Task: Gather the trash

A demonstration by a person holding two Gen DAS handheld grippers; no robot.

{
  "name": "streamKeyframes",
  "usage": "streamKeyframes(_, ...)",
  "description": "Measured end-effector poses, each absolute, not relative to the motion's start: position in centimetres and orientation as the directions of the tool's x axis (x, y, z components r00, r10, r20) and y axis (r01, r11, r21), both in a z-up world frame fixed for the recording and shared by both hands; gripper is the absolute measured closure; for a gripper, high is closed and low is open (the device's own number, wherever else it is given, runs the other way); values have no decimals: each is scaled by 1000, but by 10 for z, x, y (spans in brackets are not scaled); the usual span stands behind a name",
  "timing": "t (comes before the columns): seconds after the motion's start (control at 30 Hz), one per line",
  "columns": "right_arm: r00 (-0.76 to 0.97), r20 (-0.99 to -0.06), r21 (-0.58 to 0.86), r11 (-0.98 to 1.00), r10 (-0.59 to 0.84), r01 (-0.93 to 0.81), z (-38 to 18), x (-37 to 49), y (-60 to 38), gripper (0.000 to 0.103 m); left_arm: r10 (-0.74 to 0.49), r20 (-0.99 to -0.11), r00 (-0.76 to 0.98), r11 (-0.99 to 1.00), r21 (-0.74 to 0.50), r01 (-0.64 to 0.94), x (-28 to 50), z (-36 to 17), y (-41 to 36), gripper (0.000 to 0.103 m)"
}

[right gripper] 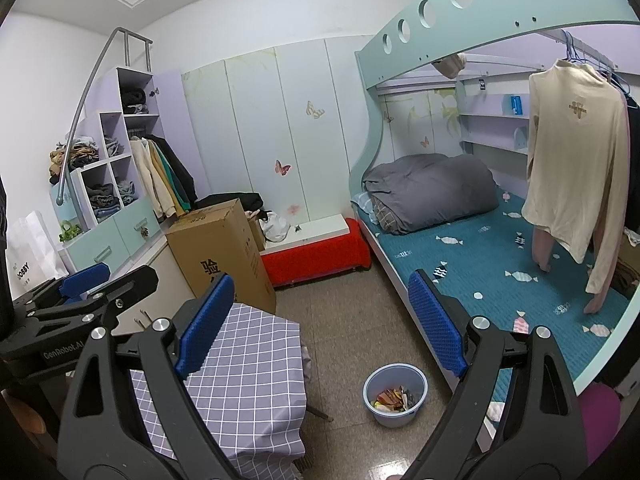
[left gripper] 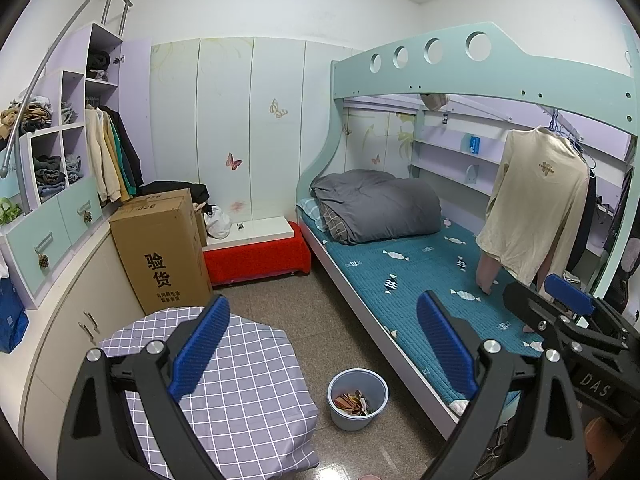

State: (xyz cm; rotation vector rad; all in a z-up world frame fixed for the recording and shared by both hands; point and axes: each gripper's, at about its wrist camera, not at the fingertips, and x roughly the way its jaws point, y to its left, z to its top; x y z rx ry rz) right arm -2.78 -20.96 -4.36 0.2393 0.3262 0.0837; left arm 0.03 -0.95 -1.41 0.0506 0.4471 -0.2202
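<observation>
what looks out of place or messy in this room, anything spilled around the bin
Nothing looks spilled: the blue bin stands upright on the floor beside the bed, wrappers and scraps inside, no litter visible around it. The only loose-looking item is a white plastic bag slumped behind the cardboard box.

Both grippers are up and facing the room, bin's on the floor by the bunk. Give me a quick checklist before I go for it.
1. Left gripper open and empty: ok, nothing between the blue pads.
2. Right gripper open and empty: ok, jaws wide, nothing held.
3. Blue trash bin upright on the floor: ok, standing beside the lower bunk.
4. Bin contents: ok, paper scraps and wrappers lie inside, well below the rim.
5. Path to the bin: ok, bare tiled floor between the checked-cloth table and the bunk.
6. Loose trash on floor or bed: cannot tell, none stands out in either view.
</observation>
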Motion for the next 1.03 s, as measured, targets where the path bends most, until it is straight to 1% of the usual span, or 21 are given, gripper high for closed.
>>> streamKeyframes(0.63,938,-324,252,967,123,-40,-52,-20,-211,16,-202,-441,874,975,-2,224,5,-22,-8,10)
streamKeyframes(0.9,920,-365,250,967,144,-53,-61,8,-208,16,-204,-462,863,976,-27,215,25,-36,-7,10)
streamKeyframes(1.03,895,-408,246,966,181,-84,-74,46,-207,16,-165,-499,851,984,-27,175,56,-50,-7,10)
